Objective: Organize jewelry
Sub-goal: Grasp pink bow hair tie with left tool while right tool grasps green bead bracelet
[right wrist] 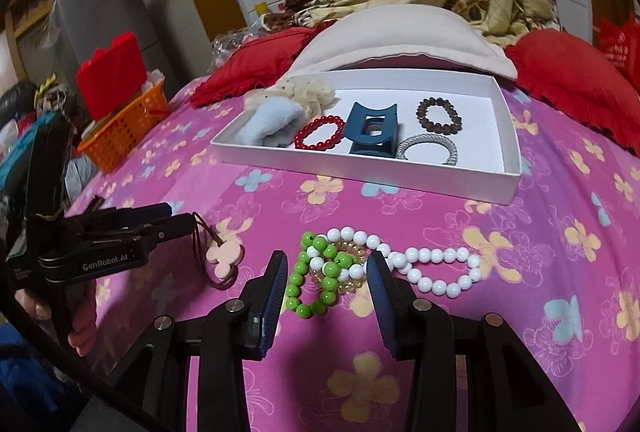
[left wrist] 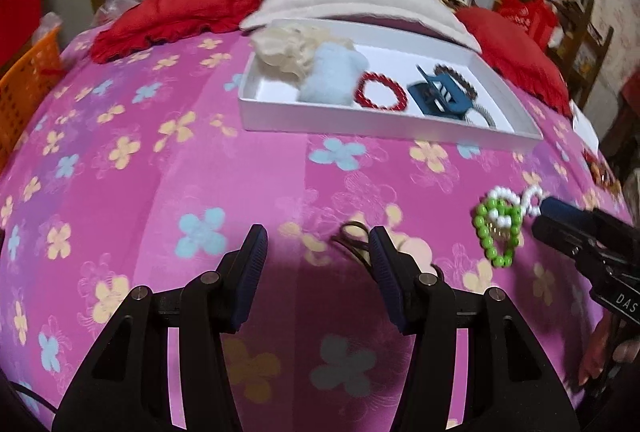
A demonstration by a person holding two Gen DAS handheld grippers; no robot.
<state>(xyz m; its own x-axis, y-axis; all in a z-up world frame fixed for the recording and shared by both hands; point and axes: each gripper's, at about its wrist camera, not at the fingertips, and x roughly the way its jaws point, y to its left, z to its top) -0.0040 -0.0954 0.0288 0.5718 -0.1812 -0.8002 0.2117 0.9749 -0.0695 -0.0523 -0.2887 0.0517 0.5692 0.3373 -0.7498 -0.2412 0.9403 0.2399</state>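
A white tray [right wrist: 360, 167] lies on the pink flowered cover and holds scrunchies, a red bead bracelet [right wrist: 319, 138], a blue hair claw [right wrist: 372, 129], a brown bead bracelet [right wrist: 439, 115] and a silver bangle [right wrist: 428, 148]. In front of it lie a green bead bracelet [right wrist: 316, 274], a white bead bracelet [right wrist: 436, 268] and a clear coil tie, tangled. My right gripper [right wrist: 327, 274] is open, its jaws on either side of the green beads. My left gripper [left wrist: 318, 252] is open above the cover; a peach pendant on a brown cord [right wrist: 225, 256] lies by its right finger.
Red cushions [right wrist: 568, 79] and a beige pillow [right wrist: 400, 39] lie behind the tray. An orange basket [right wrist: 124, 129] with a red box stands at the bed's left edge. A patterned blanket hangs at the back.
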